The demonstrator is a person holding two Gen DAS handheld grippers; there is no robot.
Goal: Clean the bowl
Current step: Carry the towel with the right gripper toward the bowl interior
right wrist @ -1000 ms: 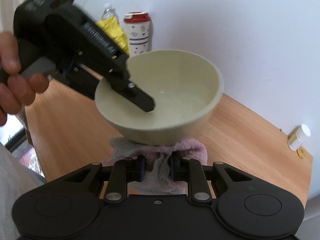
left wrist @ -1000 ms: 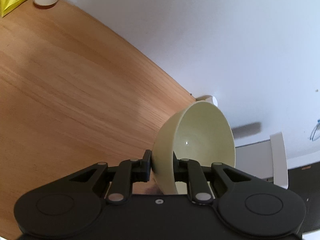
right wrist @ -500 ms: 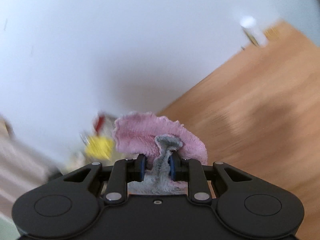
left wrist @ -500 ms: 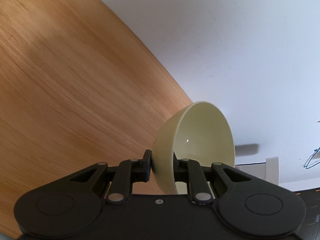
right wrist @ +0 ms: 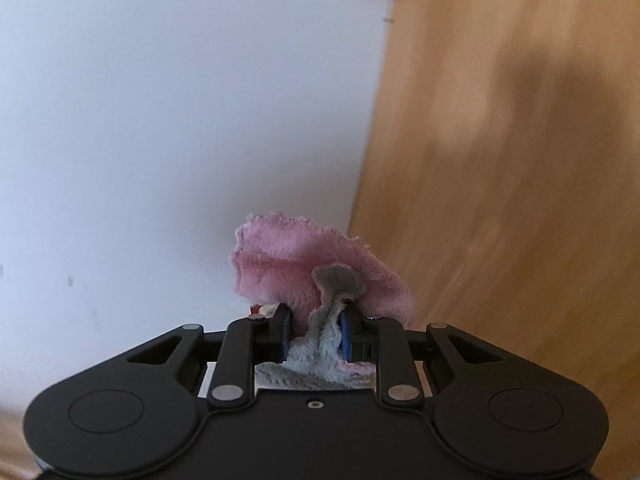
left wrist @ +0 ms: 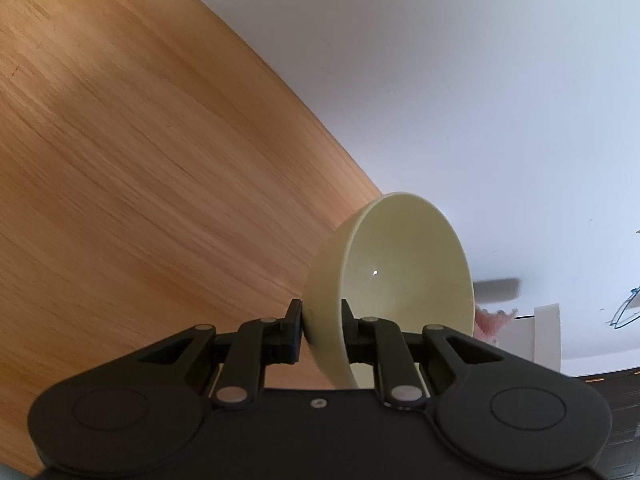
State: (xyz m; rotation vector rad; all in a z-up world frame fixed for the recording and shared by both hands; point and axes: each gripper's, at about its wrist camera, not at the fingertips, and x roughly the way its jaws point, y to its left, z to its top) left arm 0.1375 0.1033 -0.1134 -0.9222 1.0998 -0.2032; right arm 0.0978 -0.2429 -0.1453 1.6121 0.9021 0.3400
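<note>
One pale green bowl (left wrist: 400, 280), smooth and glossy, sits lower right, its rim clamped by the left gripper (left wrist: 322, 330). The right gripper (right wrist: 314, 336) pinches one pink-and-grey cloth (right wrist: 312, 272).

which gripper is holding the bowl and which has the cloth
The left gripper clamps the pale green bowl by its wall; the right gripper pinches the pink-and-grey cloth.

bowl (left wrist: 404, 276): pale yellow-green | cloth (right wrist: 316, 268): pink (grey underside) | table (left wrist: 140, 160): light wood grain
</note>
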